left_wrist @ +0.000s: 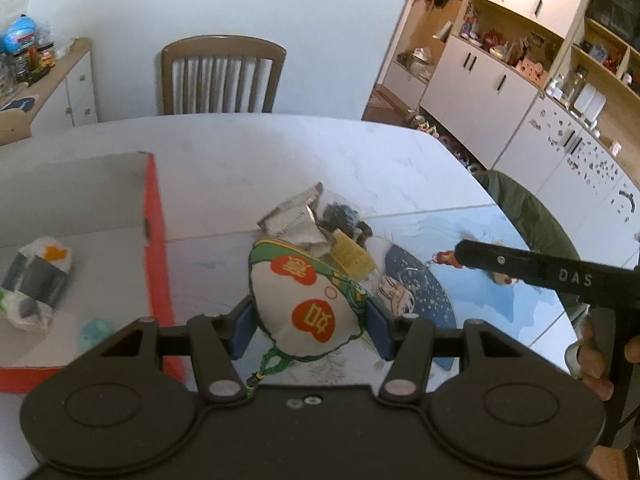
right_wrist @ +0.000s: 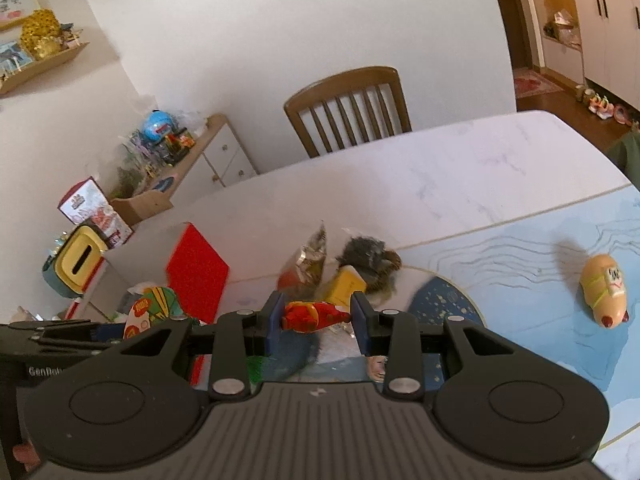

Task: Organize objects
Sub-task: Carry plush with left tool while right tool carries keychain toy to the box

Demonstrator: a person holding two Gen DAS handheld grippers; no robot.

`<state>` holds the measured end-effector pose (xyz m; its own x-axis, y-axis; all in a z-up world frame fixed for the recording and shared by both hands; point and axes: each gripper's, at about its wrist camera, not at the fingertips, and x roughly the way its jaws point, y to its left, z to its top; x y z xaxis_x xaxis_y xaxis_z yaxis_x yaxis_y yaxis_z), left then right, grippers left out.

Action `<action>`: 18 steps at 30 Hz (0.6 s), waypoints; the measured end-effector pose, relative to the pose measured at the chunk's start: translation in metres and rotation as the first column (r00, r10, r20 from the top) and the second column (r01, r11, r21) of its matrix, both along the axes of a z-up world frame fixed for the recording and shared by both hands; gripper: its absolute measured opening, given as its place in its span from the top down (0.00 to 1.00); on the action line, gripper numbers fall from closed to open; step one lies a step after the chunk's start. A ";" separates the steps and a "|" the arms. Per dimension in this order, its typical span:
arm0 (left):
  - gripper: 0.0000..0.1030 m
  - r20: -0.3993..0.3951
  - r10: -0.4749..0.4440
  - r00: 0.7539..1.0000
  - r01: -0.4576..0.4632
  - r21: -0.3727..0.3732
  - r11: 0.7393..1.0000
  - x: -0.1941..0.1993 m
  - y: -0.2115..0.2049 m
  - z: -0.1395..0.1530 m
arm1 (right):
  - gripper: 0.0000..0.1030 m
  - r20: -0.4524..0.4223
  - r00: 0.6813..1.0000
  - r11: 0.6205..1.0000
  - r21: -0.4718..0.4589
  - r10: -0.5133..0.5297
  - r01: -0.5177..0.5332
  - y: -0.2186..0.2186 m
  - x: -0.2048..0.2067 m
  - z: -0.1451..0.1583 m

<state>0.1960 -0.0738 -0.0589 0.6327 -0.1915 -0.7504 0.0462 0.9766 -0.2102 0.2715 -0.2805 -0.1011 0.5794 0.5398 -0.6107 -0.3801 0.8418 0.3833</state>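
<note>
A white and green cloth pouch [left_wrist: 304, 300] with red patches and a green tassel sits between the blue pads of my left gripper [left_wrist: 310, 332], which is shut on it just right of the red box [left_wrist: 158, 264]. My right gripper [right_wrist: 318, 320] is shut on a small red and yellow toy figure [right_wrist: 312, 316] above the blue printed mat [right_wrist: 520, 280]. In the left wrist view the right gripper's black body [left_wrist: 540, 270] reaches in from the right, with the red toy [left_wrist: 442, 258] at its tip. Behind both lie a foil packet [left_wrist: 296, 220], a dark fuzzy item [left_wrist: 340, 216] and a yellow packet [left_wrist: 352, 256].
Inside the red box lie a white, black and orange plush [left_wrist: 36, 276] and a small teal item [left_wrist: 94, 334]. A tan sausage-shaped toy [right_wrist: 604, 292] rests on the mat at the right. A wooden chair [right_wrist: 348, 108] stands at the table's far side. A hand [left_wrist: 596, 360] holds the right gripper.
</note>
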 end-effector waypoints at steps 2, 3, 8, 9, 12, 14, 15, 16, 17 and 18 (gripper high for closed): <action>0.45 0.004 0.014 1.000 -0.014 -0.004 1.000 -0.002 0.009 0.007 | 0.66 0.013 1.000 1.000 -0.004 0.016 -0.016 0.007 -0.002 0.007; 0.45 0.005 0.021 1.000 -0.021 -0.005 1.000 -0.002 0.014 0.010 | 0.66 0.018 1.000 1.000 -0.006 0.025 -0.025 0.011 -0.003 0.010; 0.45 0.022 0.055 0.998 -0.055 -0.005 0.998 -0.005 0.041 0.027 | 0.66 0.045 0.997 0.998 -0.011 0.065 -0.064 0.033 -0.006 0.027; 0.45 0.026 0.062 0.998 -0.062 -0.003 0.998 -0.006 0.046 0.030 | 0.66 0.051 0.996 0.997 -0.012 0.075 -0.075 0.039 -0.006 0.030; 0.45 0.030 0.086 0.996 -0.086 0.000 0.996 -0.007 0.064 0.036 | 0.66 0.065 0.992 0.994 -0.014 0.105 -0.105 0.056 -0.006 0.039; 0.45 0.031 0.097 0.995 -0.097 0.004 0.995 -0.008 0.074 0.038 | 0.66 0.073 0.989 0.992 -0.017 0.127 -0.126 0.070 -0.007 0.043; 0.45 0.029 0.104 0.994 -0.104 0.005 0.995 -0.009 0.080 0.039 | 0.66 0.076 0.987 0.990 -0.019 0.140 -0.139 0.077 -0.008 0.044; 0.45 0.028 0.112 0.993 -0.112 0.005 0.994 -0.009 0.086 0.039 | 0.66 0.080 0.985 0.988 -0.023 0.152 -0.150 0.085 -0.009 0.046; 0.45 0.026 0.121 0.992 -0.121 0.006 0.993 -0.010 0.093 0.040 | 0.66 0.083 0.983 0.986 -0.027 0.164 -0.162 0.093 -0.009 0.047; 0.45 0.025 0.131 0.991 -0.131 0.008 0.991 -0.011 0.099 0.040 | 0.66 0.084 0.981 0.984 -0.029 0.176 -0.175 0.101 -0.010 0.048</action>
<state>0.1853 0.0253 -0.0187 0.6700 -0.0986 -0.7358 -0.0776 0.9764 -0.2015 0.2613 -0.1799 -0.0531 0.5278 0.6252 -0.5750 -0.5535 0.7666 0.3254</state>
